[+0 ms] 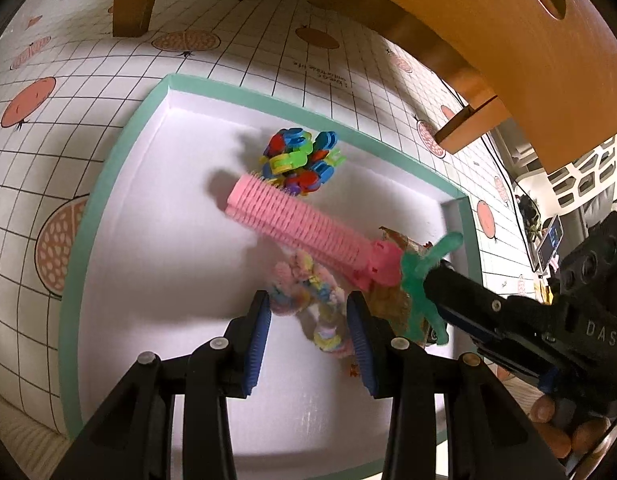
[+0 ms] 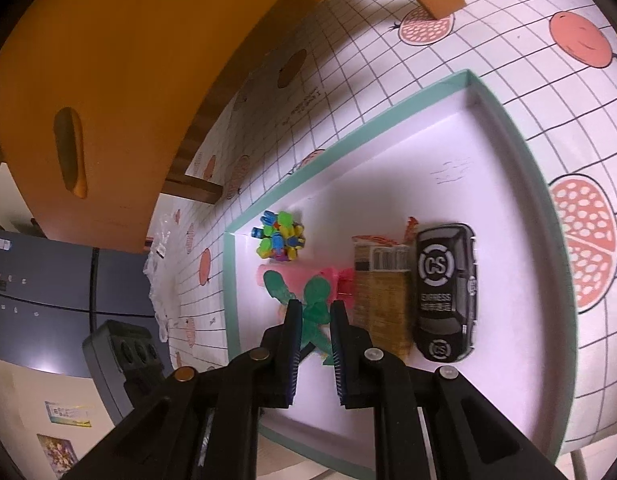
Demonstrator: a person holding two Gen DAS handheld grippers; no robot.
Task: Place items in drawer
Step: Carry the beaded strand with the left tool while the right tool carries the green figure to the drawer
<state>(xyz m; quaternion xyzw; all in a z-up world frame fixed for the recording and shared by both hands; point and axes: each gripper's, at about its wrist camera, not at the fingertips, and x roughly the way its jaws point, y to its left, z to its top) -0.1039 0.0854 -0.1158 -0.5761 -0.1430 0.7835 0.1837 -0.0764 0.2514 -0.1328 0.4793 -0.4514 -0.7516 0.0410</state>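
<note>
A shallow drawer tray with a teal rim (image 1: pixel 120 152) (image 2: pixel 388 108) lies on the patterned cloth. In it are a colourful clip ball (image 1: pixel 300 160) (image 2: pixel 280 240), a pink hair roller (image 1: pixel 296 220) (image 2: pixel 294 271), a snack packet (image 1: pixel 392 304) (image 2: pixel 382 300) and a black toy car (image 2: pixel 444 292). My left gripper (image 1: pixel 308 300) is over the tray, its pads pressed on a pastel fuzzy toy (image 1: pixel 304 284). My right gripper (image 2: pixel 314 308) (image 1: pixel 432 276) comes in from the right in the left wrist view. It is shut on a green rubbery figure (image 1: pixel 412 268) (image 2: pixel 316 300) beside the roller's clip end.
An orange wooden stool (image 1: pixel 468 20) (image 2: pixel 108 60) stands over the far side of the cloth, one leg (image 1: pixel 132 0) near the tray's far corner. Grid cloth with fruit prints (image 1: pixel 32 96) surrounds the tray. A clear plastic bag (image 2: pixel 160 264) lies left of the tray. Fingers of a hand (image 1: pixel 548 412) grip the right tool.
</note>
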